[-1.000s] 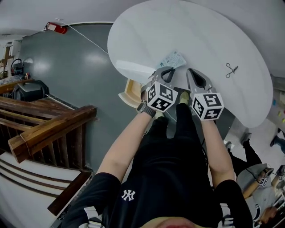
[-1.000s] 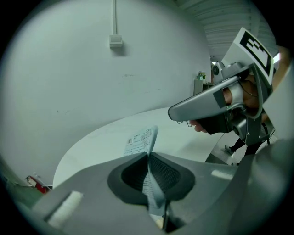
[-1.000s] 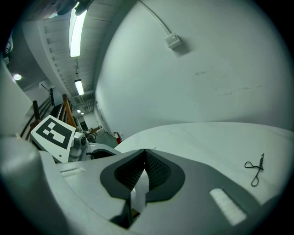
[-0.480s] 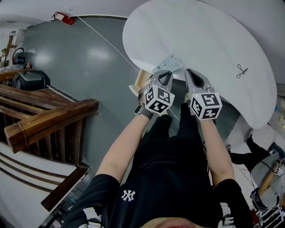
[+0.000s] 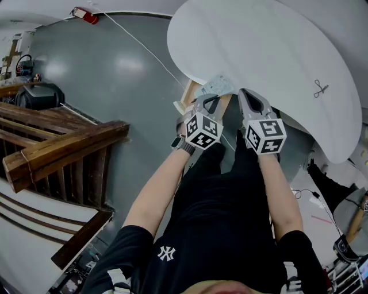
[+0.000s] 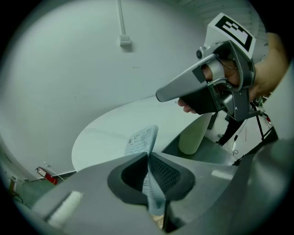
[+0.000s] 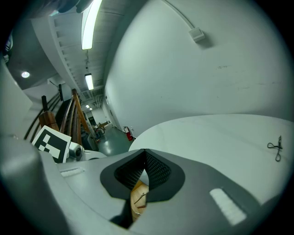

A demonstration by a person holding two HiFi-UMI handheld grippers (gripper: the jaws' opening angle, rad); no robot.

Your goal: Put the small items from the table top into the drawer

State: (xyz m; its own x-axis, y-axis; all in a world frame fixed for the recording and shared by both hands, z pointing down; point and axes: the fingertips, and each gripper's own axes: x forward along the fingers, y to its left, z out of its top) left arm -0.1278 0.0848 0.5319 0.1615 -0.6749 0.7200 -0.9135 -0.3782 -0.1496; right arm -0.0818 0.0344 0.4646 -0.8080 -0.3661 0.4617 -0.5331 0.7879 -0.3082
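My left gripper is shut on a small printed packet, which sticks up from the jaws at the white round table's near edge. In the left gripper view the packet stands pinched between the pads. Just below it the wooden drawer stands open under the table's rim. My right gripper hangs beside the left one, shut with nothing in it; wood of the drawer shows under its jaws. A small pair of scissors lies far right on the table top, also visible as scissors in the right gripper view.
A wooden stair railing runs along the left over grey floor. A red fire extinguisher stands far back by the wall, with a thin cable running from it towards the table. Another person's legs are at the right.
Both grippers have drawn back from over the table top to its near edge, the left one carrying the packet. The open drawer now lies under them.
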